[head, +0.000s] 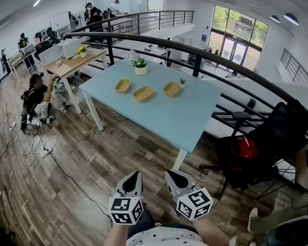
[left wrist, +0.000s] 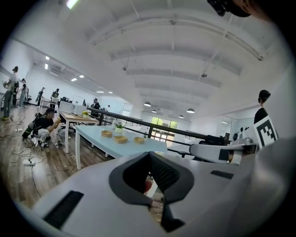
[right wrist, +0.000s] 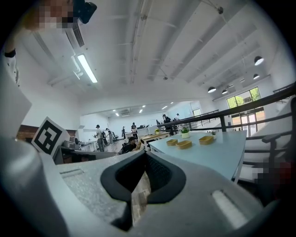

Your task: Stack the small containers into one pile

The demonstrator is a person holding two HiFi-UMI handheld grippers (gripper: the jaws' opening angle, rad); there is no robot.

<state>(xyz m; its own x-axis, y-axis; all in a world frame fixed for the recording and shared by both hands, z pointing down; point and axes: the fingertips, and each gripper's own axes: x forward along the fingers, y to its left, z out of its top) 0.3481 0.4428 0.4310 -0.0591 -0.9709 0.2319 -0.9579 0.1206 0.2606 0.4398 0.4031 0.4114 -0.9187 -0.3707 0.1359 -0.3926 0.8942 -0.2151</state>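
Head view sets the three small yellow containers in a loose row on the far half of a pale blue table, toward 12 o'clock. Each stands apart from its neighbours and none is stacked. A potted plant stands at their 11 o'clock, and a tiny plant sits just beside the right-hand one.

The left gripper and right gripper sit at 6 o'clock, close to the person's body. They hang over the wood floor, well apart from the table.

Left gripper view shows that gripper's jaws closed together with nothing between them. The containers lie small, just off centre toward 8 o'clock. Right gripper view shows its own gripper pinched closed and empty too, with the containers toward 3 o'clock.

Both gripper views take in the white beamed ceiling and its lamps, which the head view barely catches. Only the head view shows the cables on the floor at 9 o'clock and the black chair at 3 o'clock. A curved black railing runs behind the table, and a person sits on the floor beside a wooden desk at 10 o'clock.
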